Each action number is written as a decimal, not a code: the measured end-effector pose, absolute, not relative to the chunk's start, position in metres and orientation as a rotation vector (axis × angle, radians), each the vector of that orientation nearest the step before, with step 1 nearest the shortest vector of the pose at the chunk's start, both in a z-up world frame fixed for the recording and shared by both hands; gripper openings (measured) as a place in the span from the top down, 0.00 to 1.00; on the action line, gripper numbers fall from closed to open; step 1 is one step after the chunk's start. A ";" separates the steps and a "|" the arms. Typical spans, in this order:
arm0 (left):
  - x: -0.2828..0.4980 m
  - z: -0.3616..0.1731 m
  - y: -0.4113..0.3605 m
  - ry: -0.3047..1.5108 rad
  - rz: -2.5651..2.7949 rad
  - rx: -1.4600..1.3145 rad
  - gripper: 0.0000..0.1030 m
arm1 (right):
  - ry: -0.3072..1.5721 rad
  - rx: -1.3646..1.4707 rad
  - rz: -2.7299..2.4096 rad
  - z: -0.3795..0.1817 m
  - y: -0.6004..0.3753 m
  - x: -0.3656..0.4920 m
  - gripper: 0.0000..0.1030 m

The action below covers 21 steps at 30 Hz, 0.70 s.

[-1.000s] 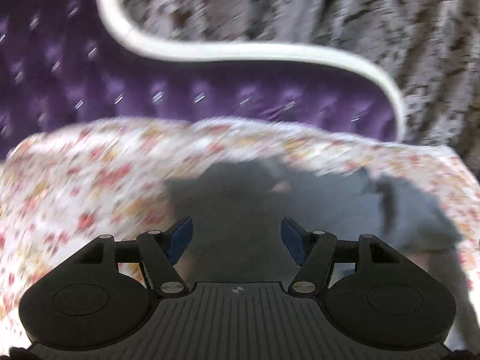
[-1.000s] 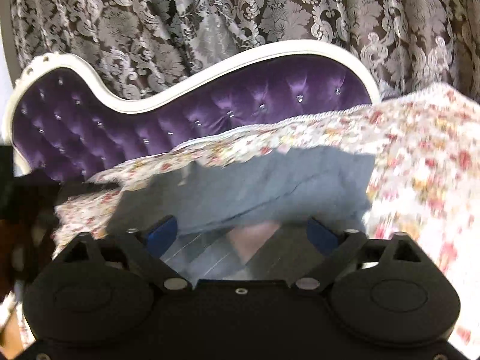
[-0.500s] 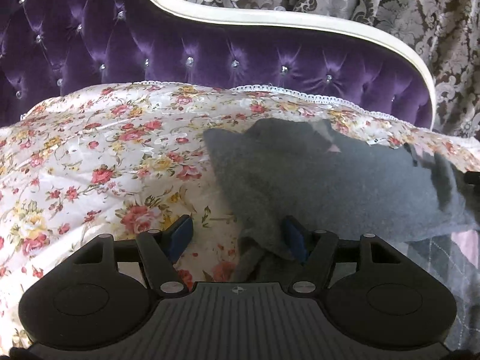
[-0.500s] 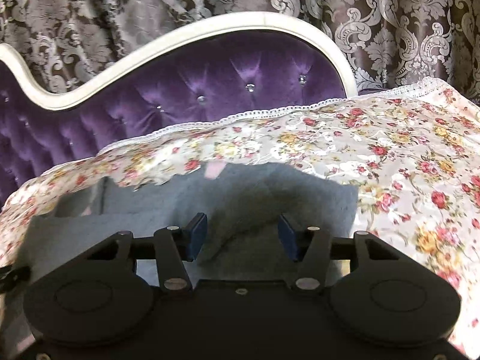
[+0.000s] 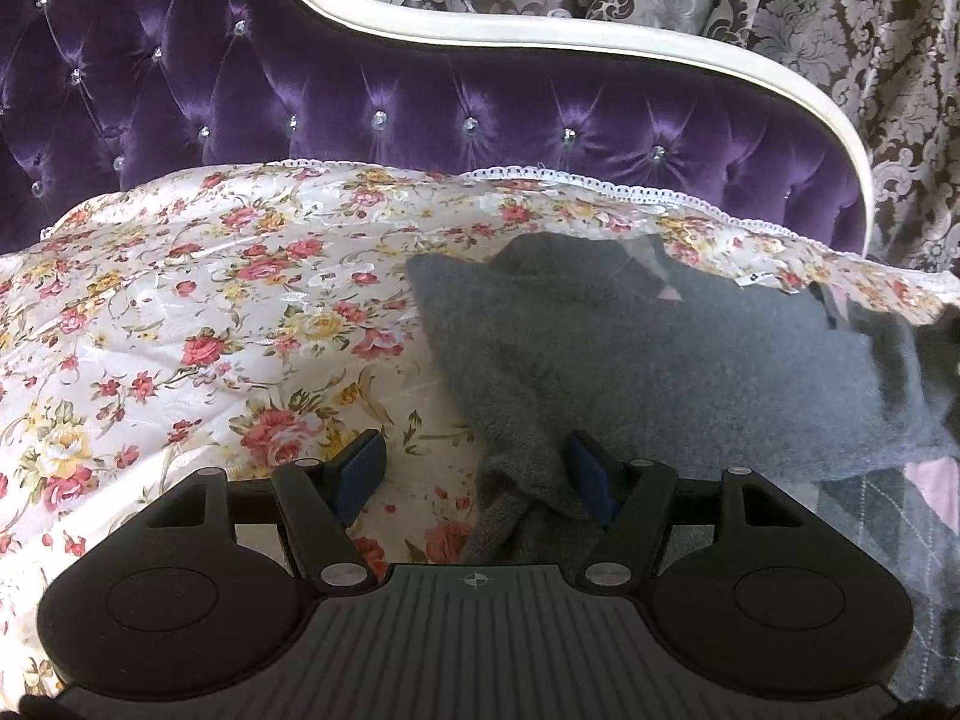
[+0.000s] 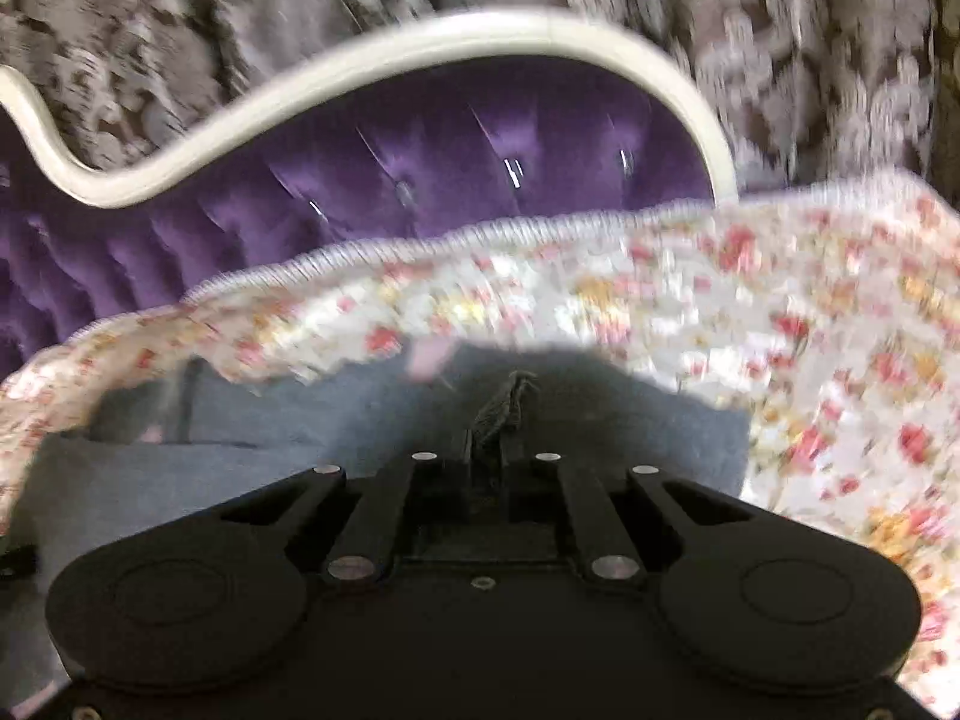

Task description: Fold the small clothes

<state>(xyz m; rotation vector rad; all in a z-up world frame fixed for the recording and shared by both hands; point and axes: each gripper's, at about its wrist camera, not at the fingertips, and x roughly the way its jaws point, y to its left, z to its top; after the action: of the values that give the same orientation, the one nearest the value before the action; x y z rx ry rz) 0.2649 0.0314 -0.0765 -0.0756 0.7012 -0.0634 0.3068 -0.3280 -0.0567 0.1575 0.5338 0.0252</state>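
Left gripper [image 5: 477, 471] hovers with its blue pads spread apart over the near left corner of the grey knit garment [image 5: 660, 360]; a fold of that corner rises against the right pad, unpinched. The garment lies on the floral bedspread [image 5: 180, 330], in front of the purple tufted headboard [image 5: 420, 114]. Right gripper [image 6: 489, 441] is clamped tight on a pinch of the same garment's edge, though that view is blurred. Patterned curtains [image 5: 840, 30] hang behind the headboard.

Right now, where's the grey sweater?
The grey sweater lies on the floral bedspread, right of centre in the left wrist view, below the purple headboard; the right tool pinches its edge.
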 end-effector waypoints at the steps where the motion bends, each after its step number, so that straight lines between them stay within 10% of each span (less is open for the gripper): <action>1: 0.265 -0.076 0.031 0.703 -0.064 -0.075 0.36 | 0.513 0.149 0.016 -0.050 -0.328 0.298 0.85; 12: 0.267 -0.075 0.033 0.716 -0.078 -0.077 0.36 | 0.640 0.194 -0.083 -0.078 -0.365 0.272 0.82; 21: 0.267 -0.076 0.032 0.717 -0.078 -0.075 0.36 | 0.559 0.159 -0.124 -0.067 -0.362 0.256 0.62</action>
<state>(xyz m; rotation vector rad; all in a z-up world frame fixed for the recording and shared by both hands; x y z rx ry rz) 0.2665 0.0319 -0.0757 -0.0746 0.7168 -0.0783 0.2560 -0.3615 -0.0667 0.1591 0.5591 -0.1243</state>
